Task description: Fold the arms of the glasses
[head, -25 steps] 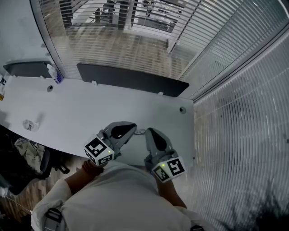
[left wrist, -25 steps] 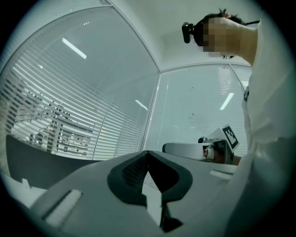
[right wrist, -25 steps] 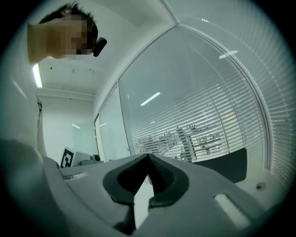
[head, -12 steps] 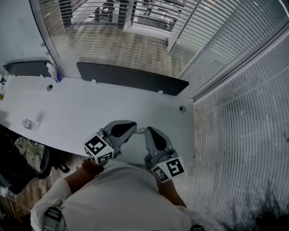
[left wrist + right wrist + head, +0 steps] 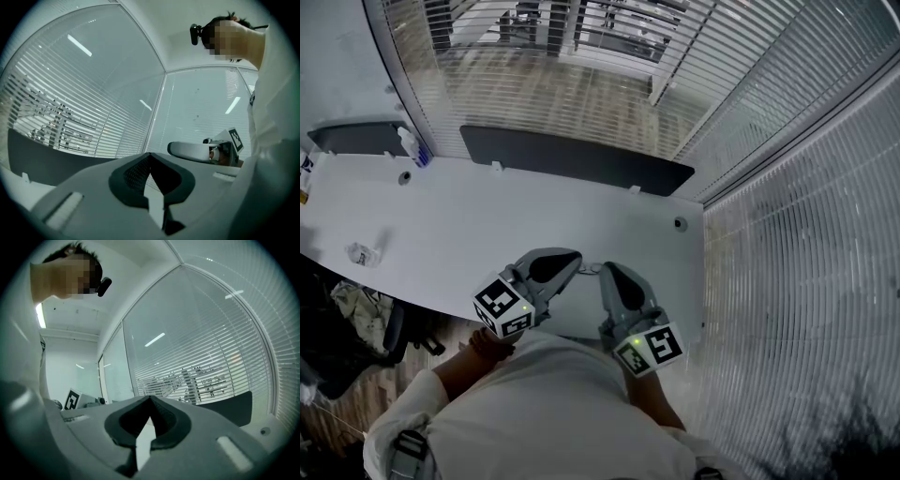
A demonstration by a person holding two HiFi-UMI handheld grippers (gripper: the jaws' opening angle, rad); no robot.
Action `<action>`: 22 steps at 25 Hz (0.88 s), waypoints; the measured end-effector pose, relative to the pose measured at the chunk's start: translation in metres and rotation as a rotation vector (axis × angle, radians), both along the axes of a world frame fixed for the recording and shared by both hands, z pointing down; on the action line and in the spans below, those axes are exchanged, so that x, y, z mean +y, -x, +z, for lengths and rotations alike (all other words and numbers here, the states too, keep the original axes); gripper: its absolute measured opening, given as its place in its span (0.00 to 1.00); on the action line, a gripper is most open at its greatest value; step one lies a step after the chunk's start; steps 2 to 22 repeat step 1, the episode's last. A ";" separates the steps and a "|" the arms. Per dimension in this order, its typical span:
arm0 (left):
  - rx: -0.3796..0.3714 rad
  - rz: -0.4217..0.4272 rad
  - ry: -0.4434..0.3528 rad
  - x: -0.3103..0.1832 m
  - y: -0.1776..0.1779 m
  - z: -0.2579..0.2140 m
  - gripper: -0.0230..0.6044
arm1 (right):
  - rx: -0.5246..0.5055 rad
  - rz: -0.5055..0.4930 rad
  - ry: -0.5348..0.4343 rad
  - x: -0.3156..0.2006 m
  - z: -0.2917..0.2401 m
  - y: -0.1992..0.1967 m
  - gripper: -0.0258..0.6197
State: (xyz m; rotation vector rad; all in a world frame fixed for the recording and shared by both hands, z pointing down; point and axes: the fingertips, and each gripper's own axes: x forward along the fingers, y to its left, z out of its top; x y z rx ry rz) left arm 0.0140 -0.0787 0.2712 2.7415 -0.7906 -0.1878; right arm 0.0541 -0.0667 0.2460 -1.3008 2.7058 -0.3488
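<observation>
Head view: bright, even, cool daylight through the blinds (image 5: 581,94). White table (image 5: 469,225) evenly lit, with only faint, soft shadows; lower left corner dim. Slats bow hard toward the edges. Both gripper views: round fisheye field, black corners, greenish cast. Strip lights (image 5: 78,44) show as white streaks. We find the left hand-held gripper (image 5: 150,155) and right hand-held gripper (image 5: 150,399) soft, too close to focus; the background reads sharper.
</observation>
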 end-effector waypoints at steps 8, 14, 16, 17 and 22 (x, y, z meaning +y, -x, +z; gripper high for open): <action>-0.001 -0.001 0.006 0.000 0.000 0.002 0.04 | 0.003 0.001 0.002 -0.001 0.001 0.000 0.04; -0.001 -0.001 0.006 0.000 0.000 0.002 0.04 | 0.003 0.001 0.002 -0.001 0.001 0.000 0.04; -0.001 -0.001 0.006 0.000 0.000 0.002 0.04 | 0.003 0.001 0.002 -0.001 0.001 0.000 0.04; -0.001 -0.001 0.006 0.000 0.000 0.002 0.04 | 0.003 0.001 0.002 -0.001 0.001 0.000 0.04; -0.001 -0.001 0.006 0.000 0.000 0.002 0.04 | 0.003 0.001 0.002 -0.001 0.001 0.000 0.04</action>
